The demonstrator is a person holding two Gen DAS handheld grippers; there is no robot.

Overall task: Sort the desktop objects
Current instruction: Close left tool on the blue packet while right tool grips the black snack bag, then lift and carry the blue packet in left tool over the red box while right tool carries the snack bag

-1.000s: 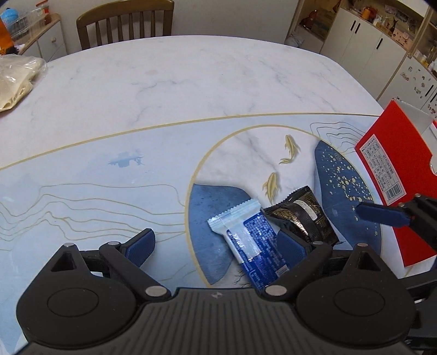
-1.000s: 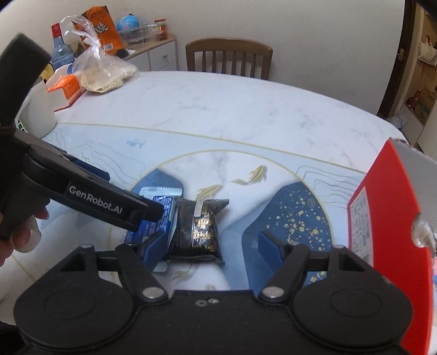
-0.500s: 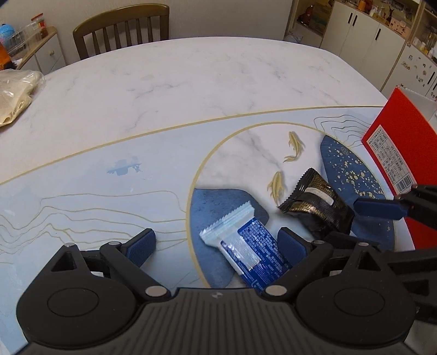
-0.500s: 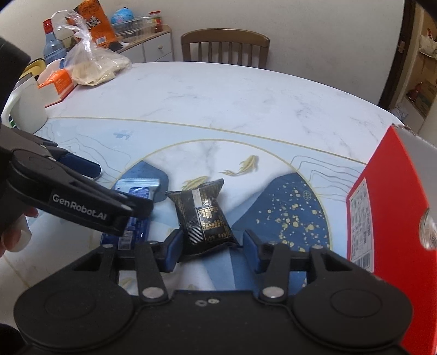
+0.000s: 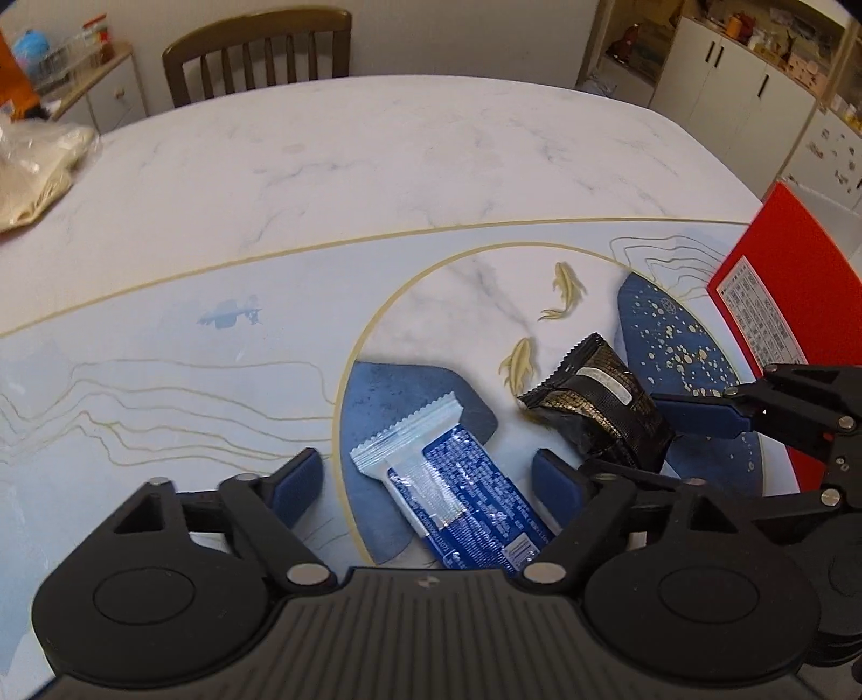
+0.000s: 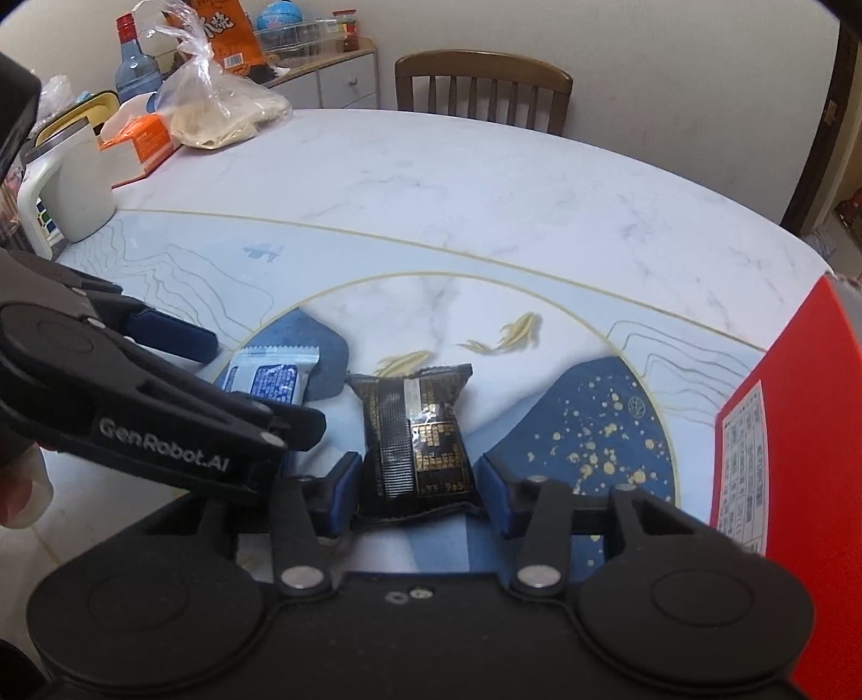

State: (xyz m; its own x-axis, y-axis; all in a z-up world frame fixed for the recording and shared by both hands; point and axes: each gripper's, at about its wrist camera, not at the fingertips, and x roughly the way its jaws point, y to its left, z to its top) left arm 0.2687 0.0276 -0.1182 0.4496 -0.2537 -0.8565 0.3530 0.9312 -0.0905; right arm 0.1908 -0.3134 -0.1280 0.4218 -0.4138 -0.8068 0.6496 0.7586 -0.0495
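Observation:
A black and gold snack packet (image 6: 415,436) sits between the pads of my right gripper (image 6: 420,490), which is shut on its near end. In the left wrist view the same packet (image 5: 592,398) tilts up off the table. A blue and white wrapped bar (image 5: 463,495) lies flat on the table's blue patch. My left gripper (image 5: 425,484) stands open astride the bar, one pad on each side, neither touching it. The two grippers are close together, the left one just left of the right. A red box (image 6: 797,431) stands at the right edge.
At the far left stand a white mug (image 6: 70,183), an orange tissue box (image 6: 145,140) and a plastic bag of food (image 6: 215,113). A wooden chair (image 5: 258,48) is behind the marble table (image 5: 377,161). White cabinets (image 5: 738,102) line the far right.
My right gripper narrowed from wide open and clamped the black packet, which turned to line up with it. My left gripper came a little further over the blue bar and stayed open.

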